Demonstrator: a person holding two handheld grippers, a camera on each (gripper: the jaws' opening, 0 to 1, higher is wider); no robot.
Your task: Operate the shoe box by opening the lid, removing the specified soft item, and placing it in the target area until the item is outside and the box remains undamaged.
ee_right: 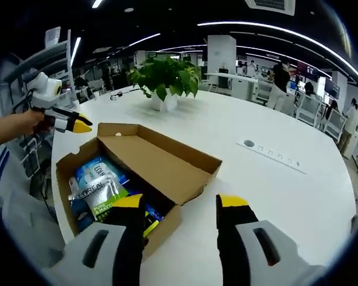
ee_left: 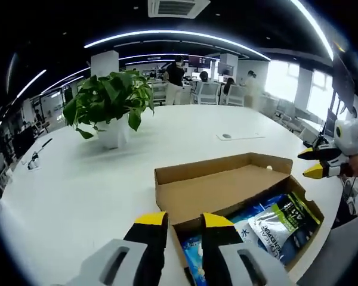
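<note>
Your left gripper (ee_left: 184, 221) and right gripper (ee_right: 181, 205) are both spread, holding nothing. The shoe box (ee_right: 161, 164) lies open mid-frame on the tabletop (ee_right: 274, 190), soft packets (ee_right: 101, 189) still inside.

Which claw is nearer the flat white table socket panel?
Right. Right claw sits by the brown cardboard box corner facing the panel; left claw hovers beyond the box's far side.

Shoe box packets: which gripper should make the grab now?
Probably right: the right gripper is wide open with the green packet just ahead of its left jaw; the left gripper has narrower jaws over the box wall.
</note>
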